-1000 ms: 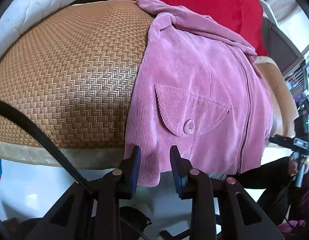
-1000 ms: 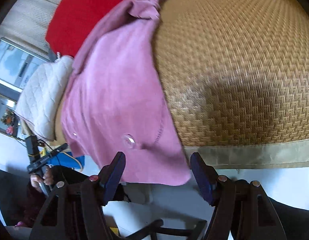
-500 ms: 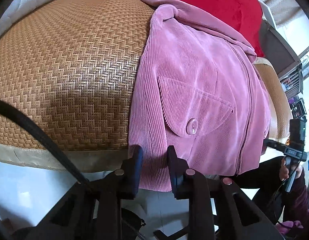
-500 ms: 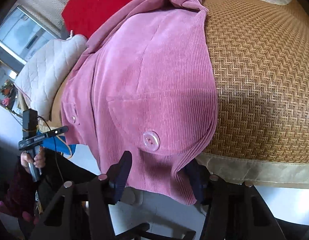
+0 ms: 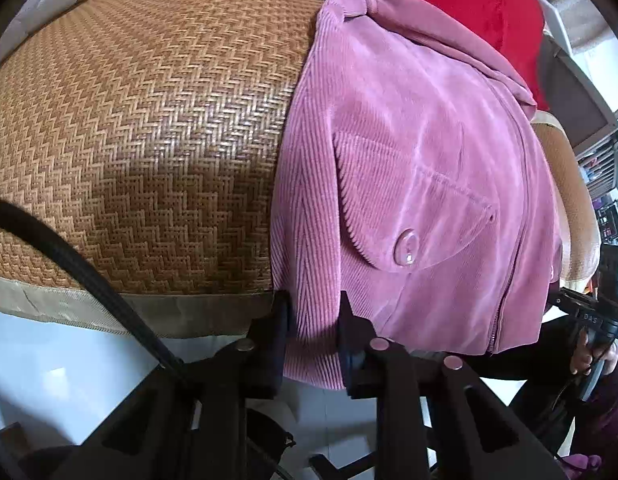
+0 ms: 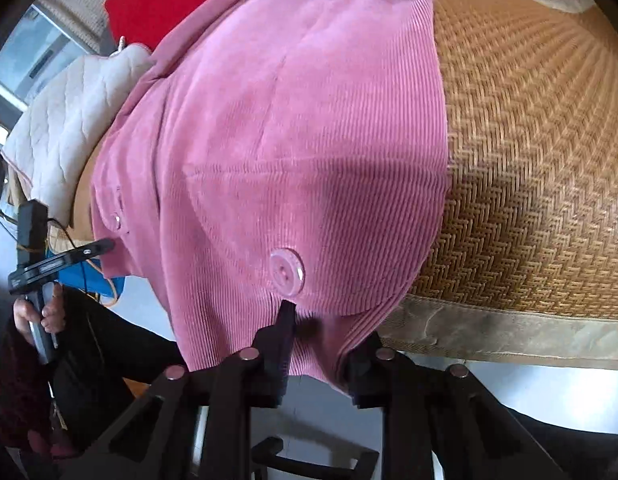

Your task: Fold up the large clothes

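On the woven mat (image 5: 141, 128) that covers the bed, the pink corduroy jacket (image 5: 409, 152) lies front up, collar at the far end against a red blanket (image 5: 469, 4), hem hanging over the near edge of the mat. In the right wrist view the same jacket (image 6: 293, 128) fills the left half, mat (image 6: 541, 168) bare to its right, a white quilted pad (image 6: 73, 120) far left. Looks like thick ribbed cloth, soft and floppy, some weight for a garment, so it will likely sag and drag if lifted from one point; ribs should give good friction, not slippery. Two buttoned pocket flaps, one button (image 5: 405, 246) near each tool, hard bits best kept out of the pinch. Best hold, I judge, is the two near hem corners, lifted together and carried toward the collar. Left tool (image 5: 313, 312) straddles the hem near the jacket's left edge, jaws narrow with cloth between, looks pinched on it. Right tool (image 6: 325, 332) sits just below the other button (image 6: 287, 272), hem cloth bunched between the fingers, right finger partly hidden by fabric, likely gripping too.
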`<action>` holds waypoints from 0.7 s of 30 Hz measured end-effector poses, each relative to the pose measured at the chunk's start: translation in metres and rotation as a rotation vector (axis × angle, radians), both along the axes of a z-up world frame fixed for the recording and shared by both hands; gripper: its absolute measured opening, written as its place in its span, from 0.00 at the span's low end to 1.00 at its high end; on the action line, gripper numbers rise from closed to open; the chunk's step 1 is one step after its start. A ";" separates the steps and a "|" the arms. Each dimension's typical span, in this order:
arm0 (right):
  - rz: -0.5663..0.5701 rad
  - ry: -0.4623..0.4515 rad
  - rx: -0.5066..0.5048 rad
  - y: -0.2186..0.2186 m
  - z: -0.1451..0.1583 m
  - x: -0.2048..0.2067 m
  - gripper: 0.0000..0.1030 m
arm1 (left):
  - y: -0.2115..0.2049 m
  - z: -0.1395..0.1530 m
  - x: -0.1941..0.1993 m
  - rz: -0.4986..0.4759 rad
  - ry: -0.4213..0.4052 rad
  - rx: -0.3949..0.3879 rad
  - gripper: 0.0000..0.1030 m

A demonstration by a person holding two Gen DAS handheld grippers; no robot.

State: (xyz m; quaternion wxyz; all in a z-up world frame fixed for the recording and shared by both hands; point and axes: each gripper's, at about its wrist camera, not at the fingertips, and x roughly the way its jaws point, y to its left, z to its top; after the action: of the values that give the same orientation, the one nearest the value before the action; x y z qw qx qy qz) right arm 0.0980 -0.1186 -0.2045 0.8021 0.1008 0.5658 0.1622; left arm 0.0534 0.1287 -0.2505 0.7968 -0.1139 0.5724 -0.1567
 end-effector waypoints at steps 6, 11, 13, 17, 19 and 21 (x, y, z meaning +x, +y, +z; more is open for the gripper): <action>0.004 0.013 0.051 -0.002 0.003 -0.007 0.21 | -0.004 0.007 0.005 -0.006 0.031 -0.010 0.55; 0.026 0.004 0.058 0.005 -0.002 -0.003 0.20 | -0.010 0.009 0.008 -0.037 0.039 -0.003 0.12; 0.035 -0.019 0.083 0.009 0.008 -0.005 0.14 | -0.009 0.016 0.007 -0.036 0.024 -0.035 0.11; 0.043 -0.131 0.152 0.012 0.045 -0.005 0.10 | -0.002 0.056 0.006 -0.057 -0.062 -0.208 0.11; 0.041 -0.175 0.184 0.013 0.063 0.002 0.10 | 0.001 0.091 0.012 -0.077 -0.139 -0.239 0.11; 0.038 -0.222 0.206 0.016 0.081 0.014 0.10 | 0.005 0.114 0.022 -0.084 -0.180 -0.267 0.11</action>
State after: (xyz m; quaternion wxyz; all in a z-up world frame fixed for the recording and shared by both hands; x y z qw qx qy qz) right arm 0.1122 -0.1031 -0.1233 0.8420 0.1533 0.4557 0.2445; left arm 0.0755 0.1337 -0.1362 0.8153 -0.1804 0.4771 -0.2742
